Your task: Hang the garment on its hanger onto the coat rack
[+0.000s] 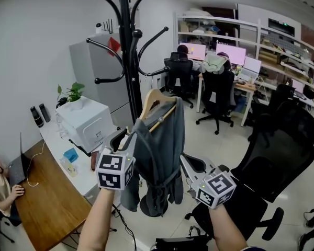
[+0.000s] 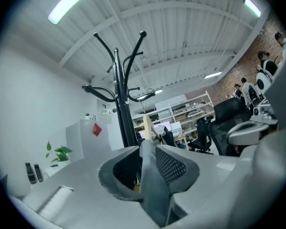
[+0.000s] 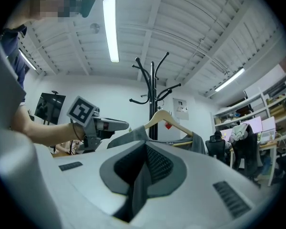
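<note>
Head view: forearms reach forward, left hand-held gripper (image 1: 125, 136) and right hand-held gripper (image 1: 185, 162) pinching the garment (image 1: 162, 135).

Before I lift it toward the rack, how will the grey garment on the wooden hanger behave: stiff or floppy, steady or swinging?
Probably floppy: the garment falls in loose folds and its lower ends dangle. It will likely swing when moved, since it hangs free under the hanger. It might also slide a little on the hanger's smooth-looking wood.

1 coat rack (image 1: 126, 61), 1 hanger (image 1: 156, 99), 1 garment (image 1: 159, 145), 2 claws: L claw (image 2: 147, 152), R claw (image 3: 144, 150), 1 plant (image 1: 70, 93), 2 pink monitors (image 1: 194, 51).
</note>
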Tool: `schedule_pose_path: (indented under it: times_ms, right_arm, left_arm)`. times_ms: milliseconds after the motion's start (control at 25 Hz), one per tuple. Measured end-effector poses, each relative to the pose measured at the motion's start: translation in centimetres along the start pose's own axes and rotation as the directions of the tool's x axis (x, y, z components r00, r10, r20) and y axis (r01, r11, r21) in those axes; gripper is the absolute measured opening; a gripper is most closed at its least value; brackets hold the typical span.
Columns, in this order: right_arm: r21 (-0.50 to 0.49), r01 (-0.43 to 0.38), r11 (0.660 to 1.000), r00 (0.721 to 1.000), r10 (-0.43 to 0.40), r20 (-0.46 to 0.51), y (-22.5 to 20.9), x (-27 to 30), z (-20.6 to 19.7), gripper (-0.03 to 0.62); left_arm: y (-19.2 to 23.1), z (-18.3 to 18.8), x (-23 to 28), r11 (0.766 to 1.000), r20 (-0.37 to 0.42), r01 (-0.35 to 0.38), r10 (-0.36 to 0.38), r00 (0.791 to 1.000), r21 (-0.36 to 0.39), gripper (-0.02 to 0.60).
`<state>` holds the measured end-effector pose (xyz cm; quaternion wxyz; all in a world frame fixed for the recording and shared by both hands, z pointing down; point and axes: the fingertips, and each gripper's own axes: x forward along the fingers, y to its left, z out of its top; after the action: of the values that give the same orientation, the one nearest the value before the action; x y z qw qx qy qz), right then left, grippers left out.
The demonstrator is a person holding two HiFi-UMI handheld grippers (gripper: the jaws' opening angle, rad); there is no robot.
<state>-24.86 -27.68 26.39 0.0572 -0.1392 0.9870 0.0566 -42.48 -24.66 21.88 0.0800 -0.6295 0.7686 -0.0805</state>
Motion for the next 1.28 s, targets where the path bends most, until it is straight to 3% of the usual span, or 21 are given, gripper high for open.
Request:
schedule_pose_path:
  times_ms: [120, 280, 480, 600, 720, 1280]
  right_arm:
    - [0.003, -0.006, 1.0, 1.0, 0.006, -0.011, 1.0, 0.8, -0.4, 0.0]
    - [0.009, -0.006, 1.0, 0.999, 0.006, -0.033, 2.8, 1.8, -1.2, 0.0]
    - [0.022, 0.043, 0.999, 0.996, -0.041, -0.073, 4.5, 2.0, -2.7, 0.0]
    - [0.02, 0.052, 0.998, 0.995, -0.05, -0.084, 5.4, 1.7, -2.8, 0.0]
    - [0.01, 0.058, 0.998, 0.995, -0.057, -0.087, 6.2, 0.6, -2.4, 0.0]
    - [0.063, 0.059, 0.996, 0.995, -0.054, -0.082, 8.1, -6.7, -1.7, 0.0]
  left_arm:
    - [0.8, -2.0, -3.2, 0.994, 0.026, 0.002, 0.001, 1.0, -0.112, 0.005]
    - [0.5, -4.2, -6.3, 0.977, 0.048, 0.057, -0.049, 0.998, -0.205, 0.005]
    - [-2.3, -5.8, -7.8, 0.965, 0.06, 0.175, -0.166, 0.984, -0.197, 0.005]
    - [-3.5, -6.3, -8.3, 0.964, 0.041, 0.204, -0.2, 0.979, -0.17, 0.005]
    - [-4.7, -6.4, -9.1, 0.953, 0.041, 0.234, -0.23, 0.972, -0.19, 0.005]
    - [-12.5, -5.8, -12.3, 0.922, 0.012, 0.28, -0.288, 0.958, -0.267, 0.005]
